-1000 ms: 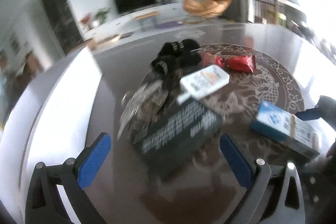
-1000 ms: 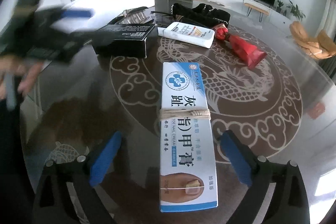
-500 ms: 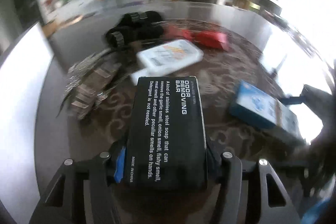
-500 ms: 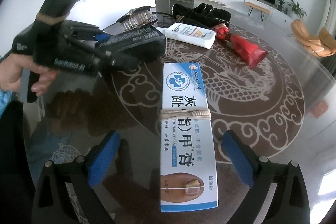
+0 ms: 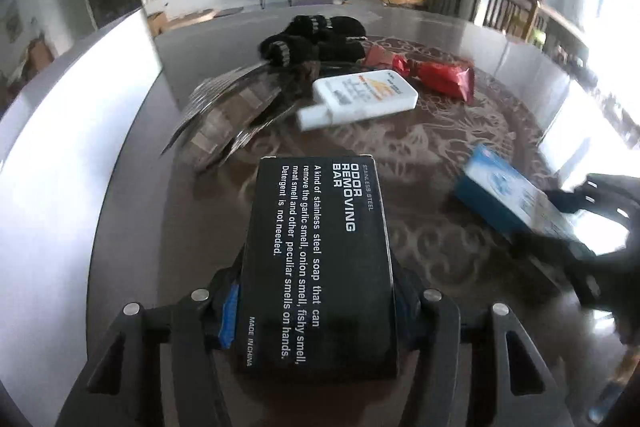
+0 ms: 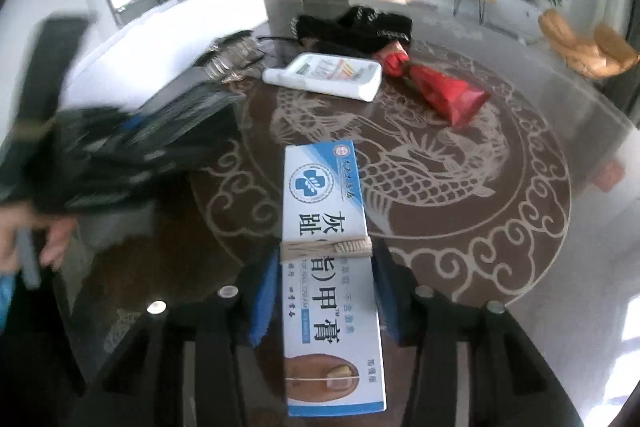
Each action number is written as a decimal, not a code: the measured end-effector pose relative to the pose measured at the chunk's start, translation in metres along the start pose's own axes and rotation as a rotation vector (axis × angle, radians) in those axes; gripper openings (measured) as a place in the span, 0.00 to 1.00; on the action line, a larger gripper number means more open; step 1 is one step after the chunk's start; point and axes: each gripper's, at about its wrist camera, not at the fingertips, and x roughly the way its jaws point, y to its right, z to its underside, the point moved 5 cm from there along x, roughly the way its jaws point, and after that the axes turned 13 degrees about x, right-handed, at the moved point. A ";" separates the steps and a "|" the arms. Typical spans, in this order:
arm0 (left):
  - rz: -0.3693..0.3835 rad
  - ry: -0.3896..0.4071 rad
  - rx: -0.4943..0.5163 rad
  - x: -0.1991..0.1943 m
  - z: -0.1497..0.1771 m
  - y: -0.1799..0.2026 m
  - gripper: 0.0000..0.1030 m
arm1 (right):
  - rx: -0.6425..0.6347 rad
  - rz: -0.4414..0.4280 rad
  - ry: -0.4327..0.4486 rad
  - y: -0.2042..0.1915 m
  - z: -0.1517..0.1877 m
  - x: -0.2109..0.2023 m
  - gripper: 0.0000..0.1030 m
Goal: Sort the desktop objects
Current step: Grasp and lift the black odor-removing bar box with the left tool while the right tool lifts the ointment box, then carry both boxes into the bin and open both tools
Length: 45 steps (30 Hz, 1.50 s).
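You are gripping two items at once: your left gripper point(image 5: 316, 311) is clamping its fingers on the black soap box point(image 5: 316, 259), and your right gripper point(image 6: 324, 303), fingers just closed, is pinching the white-and-blue cream box point(image 6: 328, 267) low over the counter point(image 6: 560, 267). Sorting is looking barely begun. The white bottle point(image 6: 332, 75), red pouch point(image 6: 448, 95), black socks point(image 6: 356, 27) and foil packets point(image 5: 228, 111) are still lying clustered ahead, apart from both boxes.

The right gripper point(image 6: 326, 303) has just closed on the blue-and-white box point(image 6: 326, 247) at lower centre; white bottle point(image 6: 332, 77) and red packet point(image 6: 448, 95) lie above.
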 end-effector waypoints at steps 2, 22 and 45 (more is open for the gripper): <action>0.021 0.025 -0.055 -0.022 0.012 -0.010 0.56 | 0.015 0.000 -0.034 0.000 -0.006 0.002 0.43; -0.339 -0.067 -0.427 -0.157 0.124 -0.291 0.56 | -0.115 -0.477 0.009 -0.361 -0.147 0.012 0.43; -0.330 0.178 -0.122 -0.151 0.051 -0.079 1.00 | -0.050 0.003 0.107 -0.129 -0.055 0.019 1.00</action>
